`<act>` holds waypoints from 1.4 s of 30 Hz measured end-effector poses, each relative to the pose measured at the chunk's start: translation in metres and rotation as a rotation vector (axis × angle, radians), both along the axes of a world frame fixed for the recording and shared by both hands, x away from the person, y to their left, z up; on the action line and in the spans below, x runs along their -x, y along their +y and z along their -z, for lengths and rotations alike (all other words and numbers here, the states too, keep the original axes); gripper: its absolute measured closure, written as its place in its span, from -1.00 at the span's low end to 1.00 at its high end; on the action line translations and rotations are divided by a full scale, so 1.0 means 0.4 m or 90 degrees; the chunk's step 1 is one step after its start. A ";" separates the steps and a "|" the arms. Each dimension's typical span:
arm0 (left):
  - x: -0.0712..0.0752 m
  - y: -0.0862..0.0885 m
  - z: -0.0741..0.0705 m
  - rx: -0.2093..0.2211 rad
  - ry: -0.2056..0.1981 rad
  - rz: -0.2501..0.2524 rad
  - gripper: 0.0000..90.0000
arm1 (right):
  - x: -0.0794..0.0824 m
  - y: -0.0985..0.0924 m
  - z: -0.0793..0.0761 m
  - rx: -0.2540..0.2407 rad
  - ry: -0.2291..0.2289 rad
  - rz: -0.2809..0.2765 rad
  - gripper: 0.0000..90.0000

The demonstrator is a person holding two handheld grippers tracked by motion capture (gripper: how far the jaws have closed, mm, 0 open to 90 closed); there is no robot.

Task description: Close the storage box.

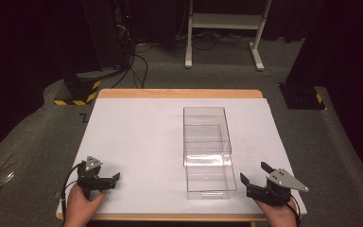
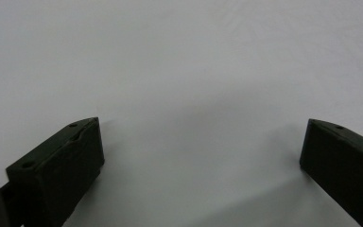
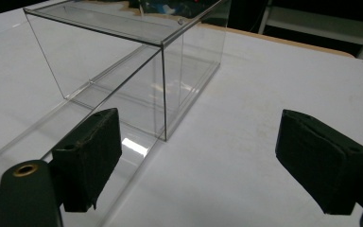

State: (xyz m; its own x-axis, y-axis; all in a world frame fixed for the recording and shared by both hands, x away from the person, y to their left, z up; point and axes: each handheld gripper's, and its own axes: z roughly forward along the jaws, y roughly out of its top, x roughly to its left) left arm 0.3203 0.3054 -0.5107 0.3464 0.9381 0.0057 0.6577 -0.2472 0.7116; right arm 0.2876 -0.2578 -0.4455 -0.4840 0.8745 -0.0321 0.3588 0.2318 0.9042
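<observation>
Clear box (image 1: 207,149) mid-table, drawer pulled near. Right gripper (image 1: 253,177) spread beside drawer, ready; left gripper (image 1: 115,178) spread, idle near-left.

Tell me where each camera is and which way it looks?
High view: above the person's side, looking forward and down on the white-covered wooden table; both hands, left gripper and right gripper show.
Left gripper view: rides the left gripper, facing bare table; its black jaws stand apart.
Right gripper view: rides the right gripper, facing the clear plastic box with its pulled-out drawer; jaws apart.
Shared: high and right gripper views both show the box.
</observation>
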 end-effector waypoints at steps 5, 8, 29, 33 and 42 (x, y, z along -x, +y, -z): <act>0.000 0.000 0.000 0.000 0.000 0.000 -0.99 | 0.009 0.001 -0.008 -0.002 -0.009 -0.005 -0.65; 0.000 0.000 0.000 0.000 0.000 0.000 -0.99 | 0.014 0.001 -0.013 -0.005 -0.011 -0.007 -0.65; 0.000 0.000 0.000 0.000 0.000 0.000 -0.99 | 0.078 0.037 -0.023 -0.030 -0.015 -0.067 -0.64; 0.000 0.000 0.000 0.000 0.000 0.000 -0.99 | 0.089 0.049 -0.015 -0.028 -0.011 -0.075 -0.64; 0.000 0.000 0.000 0.000 0.000 0.000 -0.99 | 0.085 0.068 0.015 -0.012 0.015 -0.097 -0.63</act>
State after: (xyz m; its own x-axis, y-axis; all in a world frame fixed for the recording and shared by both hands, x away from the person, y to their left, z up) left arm 0.3203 0.3054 -0.5108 0.3462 0.9381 0.0055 0.6574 -0.2467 0.7120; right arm 0.2536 -0.2305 -0.4516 -0.6111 0.7915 -0.0034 0.3423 0.2682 0.9005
